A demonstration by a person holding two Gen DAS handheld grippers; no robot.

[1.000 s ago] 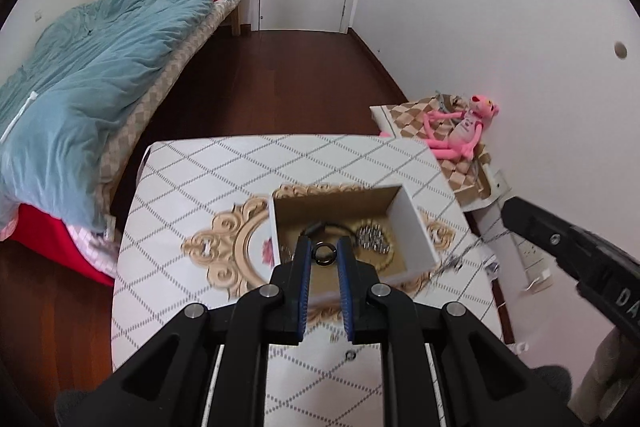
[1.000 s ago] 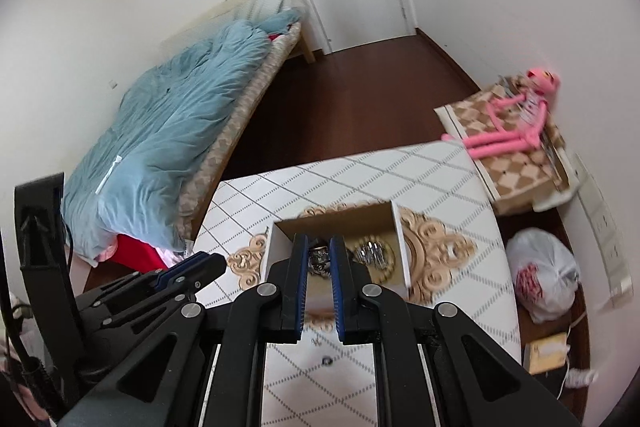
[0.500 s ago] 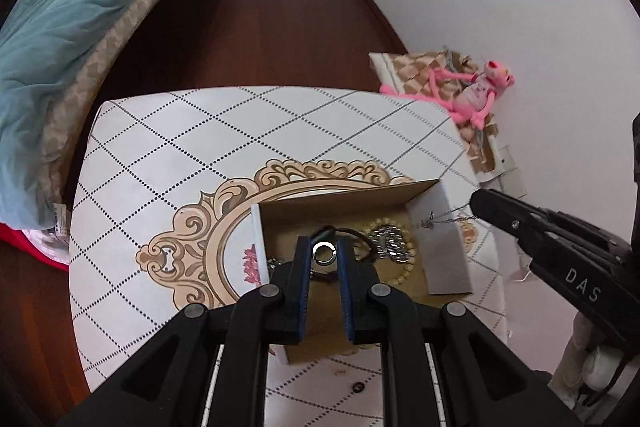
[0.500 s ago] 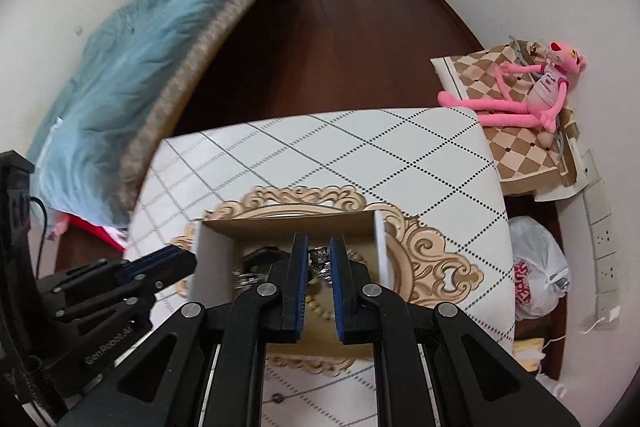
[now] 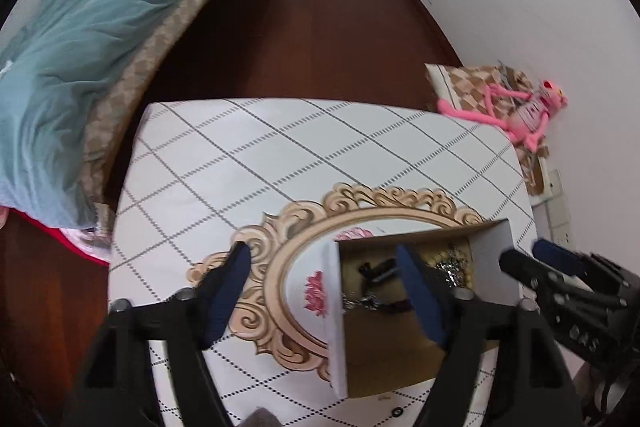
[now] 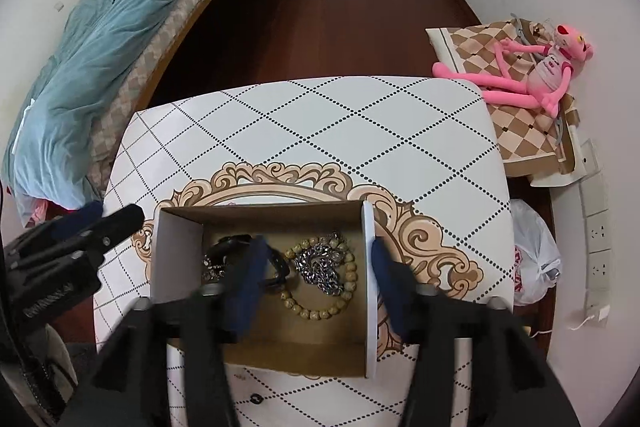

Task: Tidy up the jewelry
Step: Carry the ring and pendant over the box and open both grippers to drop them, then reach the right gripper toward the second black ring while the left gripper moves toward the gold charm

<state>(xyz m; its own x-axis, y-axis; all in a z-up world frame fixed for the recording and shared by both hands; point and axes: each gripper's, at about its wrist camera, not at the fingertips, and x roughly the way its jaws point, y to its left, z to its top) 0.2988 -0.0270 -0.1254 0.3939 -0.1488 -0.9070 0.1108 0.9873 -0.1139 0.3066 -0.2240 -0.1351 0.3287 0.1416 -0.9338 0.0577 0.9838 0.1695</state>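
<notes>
An open cardboard box (image 6: 178, 239) with white outer walls stands on the patterned table (image 6: 320, 123). Inside lie a beaded bracelet (image 6: 320, 307), a silver chain (image 6: 320, 269) and dark jewelry (image 6: 232, 247). My right gripper (image 6: 316, 283) is open and empty above the box, one finger inside and one over its right wall. My left gripper (image 5: 324, 291) is open and empty, straddling the left wall of the box (image 5: 334, 311). The jewelry in the box also shows in the left wrist view (image 5: 452, 267).
A small dark ring (image 6: 255, 397) lies on the table in front of the box. A bed with a blue duvet (image 6: 100, 43) is at the left. A pink plush toy (image 6: 536, 75) lies on a checkered cushion at the right, with a plastic bag (image 6: 532, 255) below it.
Both grippers have opened wide. The ring that the left gripper held and the piece the right gripper held are gone from the fingers. Both views have dropped closer to the box.
</notes>
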